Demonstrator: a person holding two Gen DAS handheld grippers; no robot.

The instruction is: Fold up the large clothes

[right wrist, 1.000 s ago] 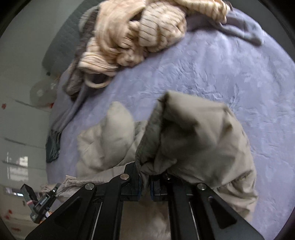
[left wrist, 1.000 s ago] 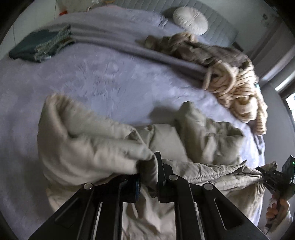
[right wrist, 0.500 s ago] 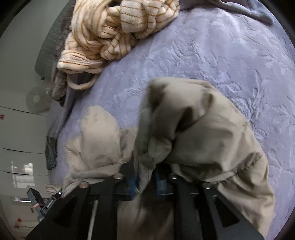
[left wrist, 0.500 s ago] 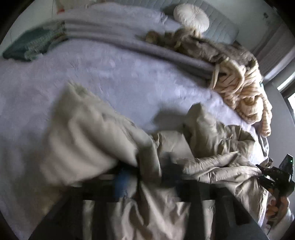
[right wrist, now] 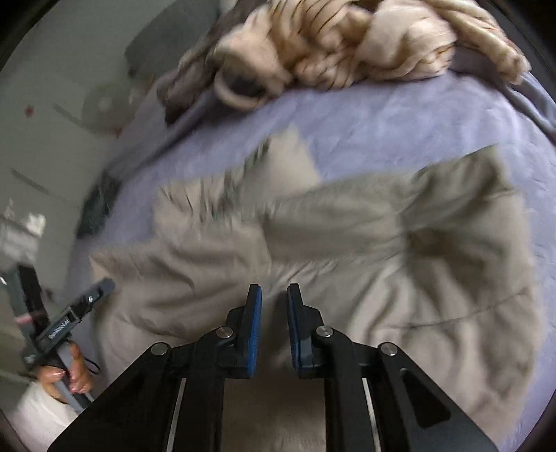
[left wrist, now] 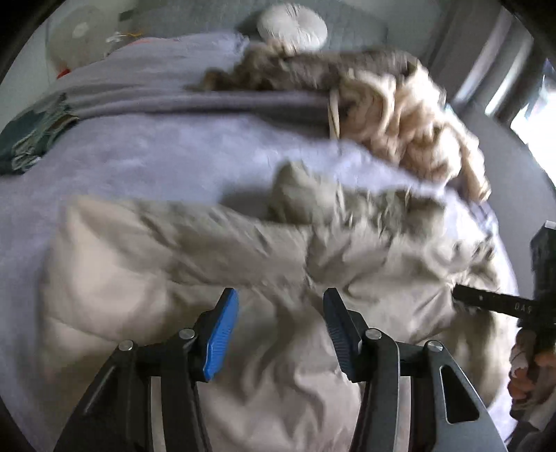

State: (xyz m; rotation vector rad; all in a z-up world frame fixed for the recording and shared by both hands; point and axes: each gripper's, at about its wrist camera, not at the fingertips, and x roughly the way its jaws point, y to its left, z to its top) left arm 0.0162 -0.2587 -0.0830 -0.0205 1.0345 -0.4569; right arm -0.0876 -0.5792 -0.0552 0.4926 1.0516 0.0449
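A large beige padded jacket lies spread and rumpled on the lilac bedspread; it also shows in the right wrist view. My left gripper is open and empty just above the jacket's near part. My right gripper has its jaws a little apart with nothing between them, just above the jacket. Both views are blurred by motion. The right gripper also shows at the right edge of the left wrist view, and the left gripper shows at the left of the right wrist view.
A heap of cream striped knitwear and a brown garment lie at the far side of the bed. A dark green folded cloth lies far left. A round white cushion rests against the grey headboard.
Both grippers have let go of the jacket folds they held. The jacket has dropped flat onto the bed, and both grippers have opened and pulled back.
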